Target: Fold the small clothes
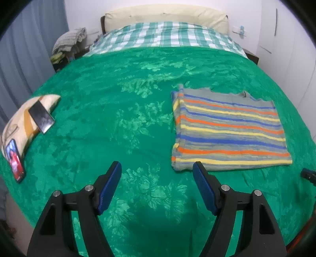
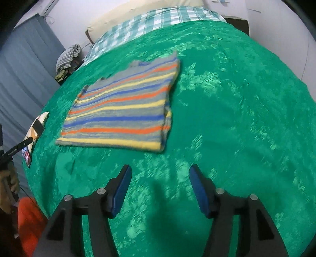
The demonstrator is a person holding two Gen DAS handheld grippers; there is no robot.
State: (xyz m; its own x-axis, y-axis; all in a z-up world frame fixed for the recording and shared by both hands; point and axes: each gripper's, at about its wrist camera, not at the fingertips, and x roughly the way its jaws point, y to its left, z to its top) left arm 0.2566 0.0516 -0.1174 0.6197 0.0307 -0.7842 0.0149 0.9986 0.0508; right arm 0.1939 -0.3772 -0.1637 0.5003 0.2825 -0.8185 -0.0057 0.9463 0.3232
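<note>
The striped shirt (image 1: 229,128) lies folded flat on the green bedspread (image 1: 122,94), free of both tools. The left hand-held gripper (image 1: 157,174) hovers over bare spread with its jaws wide and empty, the shirt just beyond its right finger. The right hand-held gripper (image 2: 160,178) also stands wide and empty, the shirt far-left of it. A patterned pillow (image 1: 17,122) carrying two phones (image 1: 41,115) rests at the bed's left edge.

striped shirt (image 1: 231,130): grey with blue, orange and yellow stripes
bedspread (image 1: 122,94): bright green, paler leaf pattern
blanket (image 1: 164,35): teal and white check
headboard cushion (image 1: 165,16): cream
curtain (image 1: 29,49): grey-blue
pads (image 1: 110,187): blue, on black gripper arms
</note>
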